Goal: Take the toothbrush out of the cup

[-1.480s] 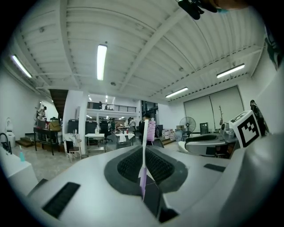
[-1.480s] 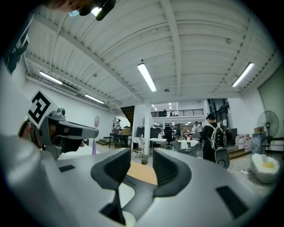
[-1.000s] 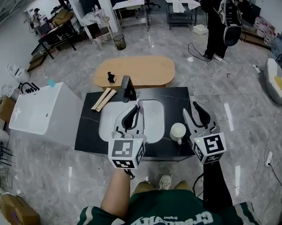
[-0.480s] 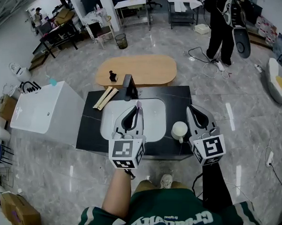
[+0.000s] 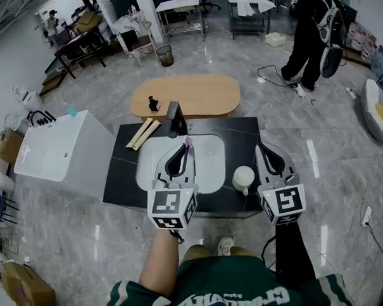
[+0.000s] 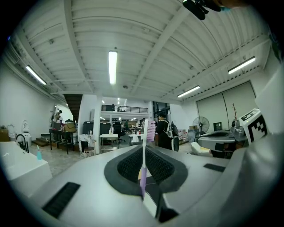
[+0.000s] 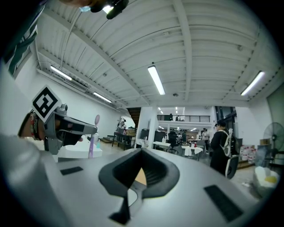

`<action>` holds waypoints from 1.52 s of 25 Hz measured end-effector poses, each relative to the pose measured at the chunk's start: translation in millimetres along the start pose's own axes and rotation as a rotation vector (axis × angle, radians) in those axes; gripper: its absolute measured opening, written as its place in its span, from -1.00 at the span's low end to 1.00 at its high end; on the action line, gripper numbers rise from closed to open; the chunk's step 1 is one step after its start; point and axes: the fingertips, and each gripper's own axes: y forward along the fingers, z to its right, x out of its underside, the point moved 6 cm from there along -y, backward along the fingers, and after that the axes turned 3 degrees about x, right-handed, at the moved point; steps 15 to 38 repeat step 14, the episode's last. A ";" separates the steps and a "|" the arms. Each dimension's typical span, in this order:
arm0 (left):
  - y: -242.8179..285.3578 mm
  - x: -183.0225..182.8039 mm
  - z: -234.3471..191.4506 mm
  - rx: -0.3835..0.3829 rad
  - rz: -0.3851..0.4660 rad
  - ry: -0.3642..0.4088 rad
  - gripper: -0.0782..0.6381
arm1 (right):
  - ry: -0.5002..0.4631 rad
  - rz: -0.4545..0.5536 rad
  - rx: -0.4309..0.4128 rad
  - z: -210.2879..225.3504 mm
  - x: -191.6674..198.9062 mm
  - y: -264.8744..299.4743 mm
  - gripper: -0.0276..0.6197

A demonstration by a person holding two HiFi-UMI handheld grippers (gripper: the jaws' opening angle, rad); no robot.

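Left gripper view: left gripper [image 6: 144, 150] clamps the toothbrush [image 6: 150, 131] upright between its jaws — right gripper [image 5: 264, 151], clenched empty, sits beside the cup [image 5: 243, 178].

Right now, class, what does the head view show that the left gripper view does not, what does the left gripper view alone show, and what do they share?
Head view only: the white cup on the dark counter, the basin and the wooden table. Left gripper view only: the ceiling light and a fan. Both: the left gripper shut on the upright toothbrush, the right gripper, and a person with a backpack.
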 end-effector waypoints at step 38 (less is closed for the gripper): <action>12.2 3.5 10.4 0.018 -0.002 0.003 -0.73 | 0.015 -0.008 0.020 13.1 8.9 -1.6 -0.91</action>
